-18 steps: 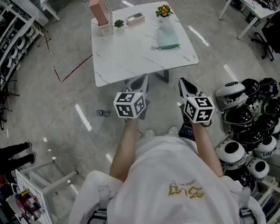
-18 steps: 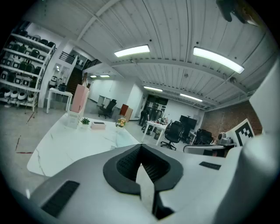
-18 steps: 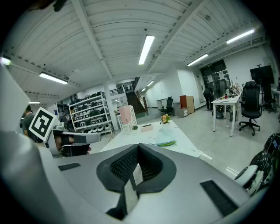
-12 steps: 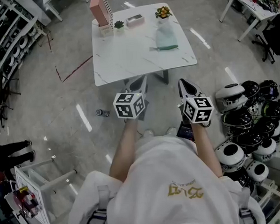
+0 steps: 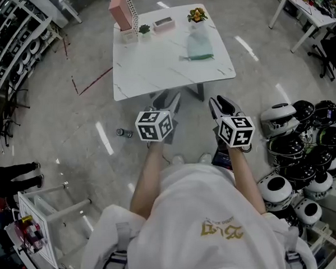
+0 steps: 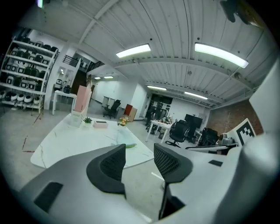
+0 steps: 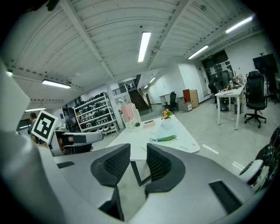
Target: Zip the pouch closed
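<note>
A pale green pouch [image 5: 199, 45] lies on the right half of the white marble table [image 5: 153, 64], well ahead of me. It shows small in the left gripper view as the pouch [image 6: 124, 141] and in the right gripper view as the pouch [image 7: 165, 134]. My left gripper [image 5: 171, 102] hangs in the air short of the table's near edge, open and empty. My right gripper [image 5: 222, 104] is level with it, just past the table's right corner, also open with nothing between its jaws. Both are far from the pouch.
On the table's far side stand a pink box [image 5: 120, 9], a small green plant [image 5: 144, 29], a pink tray [image 5: 163, 24] and a yellow flower pot [image 5: 196, 14]. Several black-and-white helmets [image 5: 303, 141] pile on the floor at right. Shelving [image 5: 6, 44] lines the left.
The view has shifted slightly and the table sits a little nearer; both grippers stay in much the same place in front of me, open as before.
</note>
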